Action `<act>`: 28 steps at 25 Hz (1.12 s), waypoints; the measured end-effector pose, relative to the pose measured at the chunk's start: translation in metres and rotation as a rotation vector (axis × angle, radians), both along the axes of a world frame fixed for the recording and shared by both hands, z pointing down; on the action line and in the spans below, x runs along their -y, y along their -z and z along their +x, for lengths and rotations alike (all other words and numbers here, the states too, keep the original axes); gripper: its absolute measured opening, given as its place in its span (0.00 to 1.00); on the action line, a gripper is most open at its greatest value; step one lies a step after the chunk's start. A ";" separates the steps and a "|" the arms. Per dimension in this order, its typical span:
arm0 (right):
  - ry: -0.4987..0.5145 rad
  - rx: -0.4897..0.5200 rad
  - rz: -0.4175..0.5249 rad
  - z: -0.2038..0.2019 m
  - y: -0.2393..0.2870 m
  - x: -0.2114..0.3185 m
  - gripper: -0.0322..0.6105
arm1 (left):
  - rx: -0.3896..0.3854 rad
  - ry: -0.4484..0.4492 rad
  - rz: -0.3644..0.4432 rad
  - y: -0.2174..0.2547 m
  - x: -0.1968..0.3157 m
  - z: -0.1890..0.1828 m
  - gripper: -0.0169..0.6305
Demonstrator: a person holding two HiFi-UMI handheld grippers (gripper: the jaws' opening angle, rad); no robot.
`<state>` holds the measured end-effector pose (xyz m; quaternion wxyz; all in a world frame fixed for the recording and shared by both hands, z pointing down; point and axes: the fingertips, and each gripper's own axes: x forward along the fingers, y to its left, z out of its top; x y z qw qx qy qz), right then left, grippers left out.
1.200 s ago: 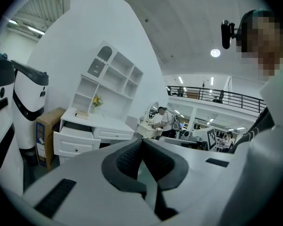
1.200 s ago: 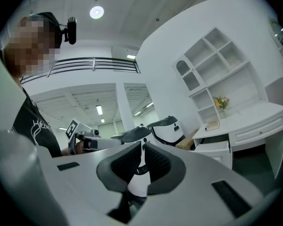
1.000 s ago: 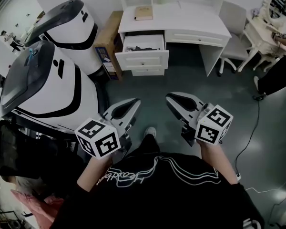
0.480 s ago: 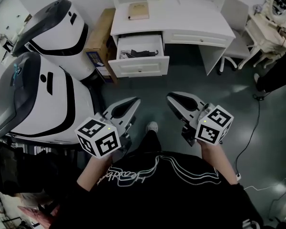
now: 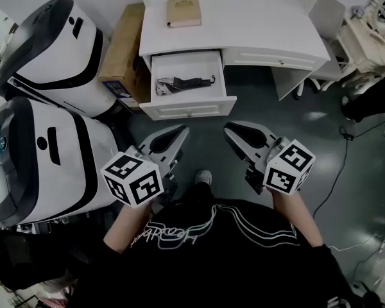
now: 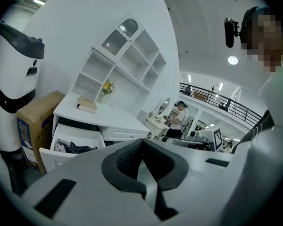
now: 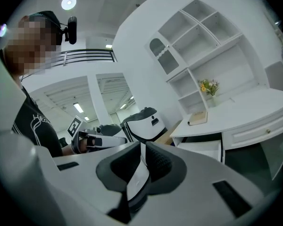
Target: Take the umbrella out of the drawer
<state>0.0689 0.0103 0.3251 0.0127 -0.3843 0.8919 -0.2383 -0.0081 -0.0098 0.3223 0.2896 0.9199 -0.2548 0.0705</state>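
A white desk [image 5: 256, 24] stands ahead with its top left drawer [image 5: 187, 108] pulled open. In the drawer lies a folded black umbrella [image 5: 187, 81] with a hooked handle, next to some papers. In the left gripper view the drawer [image 6: 52, 154] shows the umbrella [image 6: 79, 148] as a dark shape. My left gripper [image 5: 181, 131] and right gripper [image 5: 229, 129] hover side by side over the floor, short of the drawer front. Both are shut with nothing in them [image 6: 142, 145] [image 7: 142, 147]. The right gripper view shows the drawer [image 7: 203, 149] from the side, with its inside hidden.
Two large white-and-black machines [image 5: 48, 47] [image 5: 45, 156] stand at the left, with a cardboard box [image 5: 120, 53] between them and the desk. A tan book [image 5: 183, 10] lies on the desk. A white chair [image 5: 326, 18] and a floor cable [image 5: 333, 172] are at the right.
The desk and its open drawer have come closer and lower in the head view. Both grippers have advanced with me, still shut and side by side.
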 end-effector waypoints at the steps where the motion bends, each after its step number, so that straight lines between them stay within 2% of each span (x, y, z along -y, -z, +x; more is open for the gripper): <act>1: 0.001 -0.005 -0.002 0.001 -0.001 0.013 0.14 | 0.003 -0.001 -0.008 -0.004 0.014 0.000 0.06; 10: 0.060 -0.089 -0.012 0.006 -0.031 0.098 0.14 | 0.019 0.035 -0.034 -0.033 0.101 0.003 0.06; 14: 0.112 -0.123 -0.042 0.002 -0.047 0.131 0.26 | 0.027 0.073 -0.063 -0.044 0.128 -0.004 0.06; 17: 0.152 -0.178 -0.052 0.001 -0.064 0.161 0.31 | 0.040 0.111 -0.080 -0.052 0.153 -0.008 0.06; 22: 0.284 -0.287 -0.071 -0.006 -0.099 0.217 0.37 | 0.069 0.164 -0.117 -0.065 0.200 -0.009 0.06; 28: 0.463 -0.425 -0.105 -0.017 -0.152 0.288 0.41 | 0.102 0.207 -0.176 -0.083 0.263 -0.010 0.06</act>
